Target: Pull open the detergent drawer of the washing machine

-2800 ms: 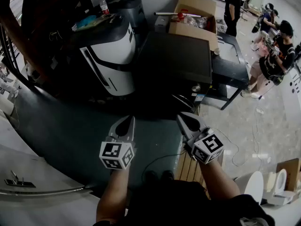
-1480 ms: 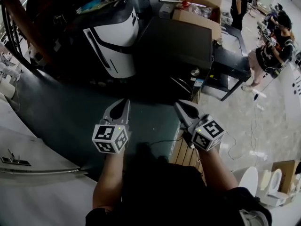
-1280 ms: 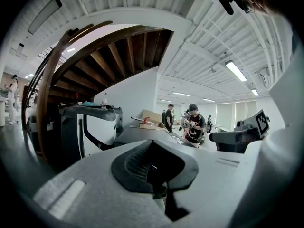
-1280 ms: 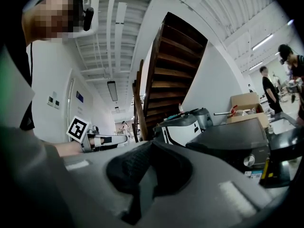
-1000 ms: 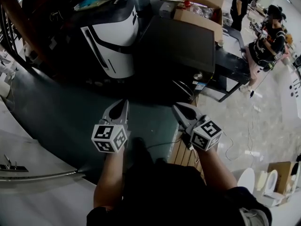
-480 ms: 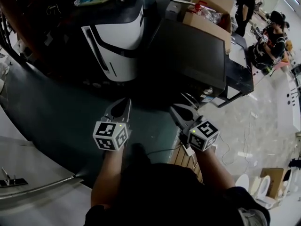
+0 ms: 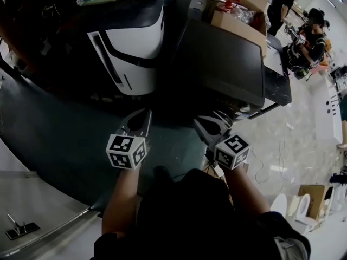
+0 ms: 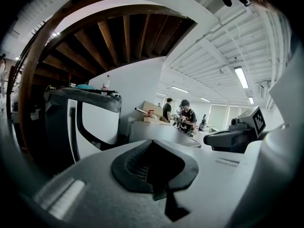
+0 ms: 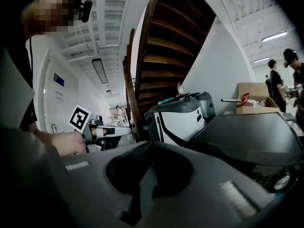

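Dark-grey washing machine [image 7: 222, 58] taken as landmark, flat top facing up. Can't pick out the detergent drawer in any view; only catching a round knob [image 9: 283, 182] low on its front, via right gripper view. Reading left gripper [image 7: 145, 114] as clamped fully together, gripping nothing, hovering short of the washing machine's front, off its left corner. Same for right gripper [image 7: 199, 123]: pinched closed, empty, near the washing machine's front edge, not touching. Also noting white-and-black appliance [image 7: 133, 47] just left of the washing machine, cardboard box [image 7: 238, 15] behind it, dark green floor covering [image 7: 59, 140] in front-left, people [image 7: 303, 37] well off to its right, further back.
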Available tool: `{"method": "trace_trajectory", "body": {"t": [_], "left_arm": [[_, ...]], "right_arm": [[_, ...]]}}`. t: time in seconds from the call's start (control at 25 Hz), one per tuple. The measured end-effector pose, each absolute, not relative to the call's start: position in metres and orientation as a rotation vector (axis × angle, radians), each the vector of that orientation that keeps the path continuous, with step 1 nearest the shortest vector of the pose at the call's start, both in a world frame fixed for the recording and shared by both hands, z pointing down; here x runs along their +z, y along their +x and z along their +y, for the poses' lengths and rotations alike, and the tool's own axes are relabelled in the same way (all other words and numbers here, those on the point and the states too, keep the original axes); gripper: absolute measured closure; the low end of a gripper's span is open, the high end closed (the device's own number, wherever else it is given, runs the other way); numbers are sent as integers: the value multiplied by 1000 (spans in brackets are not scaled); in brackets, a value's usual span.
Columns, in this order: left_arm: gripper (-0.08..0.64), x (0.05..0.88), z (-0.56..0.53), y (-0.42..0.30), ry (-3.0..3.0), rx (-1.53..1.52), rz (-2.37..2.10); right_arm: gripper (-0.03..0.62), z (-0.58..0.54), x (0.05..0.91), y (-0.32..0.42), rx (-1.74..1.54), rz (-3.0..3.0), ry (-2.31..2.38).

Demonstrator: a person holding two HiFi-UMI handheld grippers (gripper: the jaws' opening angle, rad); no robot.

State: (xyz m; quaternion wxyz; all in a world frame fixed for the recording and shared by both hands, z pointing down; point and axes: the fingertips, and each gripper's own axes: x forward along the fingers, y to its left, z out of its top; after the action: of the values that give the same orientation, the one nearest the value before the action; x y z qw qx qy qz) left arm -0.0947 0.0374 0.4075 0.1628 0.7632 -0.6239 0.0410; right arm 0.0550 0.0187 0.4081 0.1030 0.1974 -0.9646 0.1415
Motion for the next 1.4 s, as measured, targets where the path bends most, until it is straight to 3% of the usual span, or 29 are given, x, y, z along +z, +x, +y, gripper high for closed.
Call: {"method": "trace_trajectory", "body": {"t": [0.92,1.4], "left_arm": [[549,434,-124,-115,2165,305,-1718],[549,464,-209,-74,2168,503,-1635]], "right_arm": [[591,-156,461,16,470,-2759,546],[589,-241,498,38,546,-2739,534]]}}
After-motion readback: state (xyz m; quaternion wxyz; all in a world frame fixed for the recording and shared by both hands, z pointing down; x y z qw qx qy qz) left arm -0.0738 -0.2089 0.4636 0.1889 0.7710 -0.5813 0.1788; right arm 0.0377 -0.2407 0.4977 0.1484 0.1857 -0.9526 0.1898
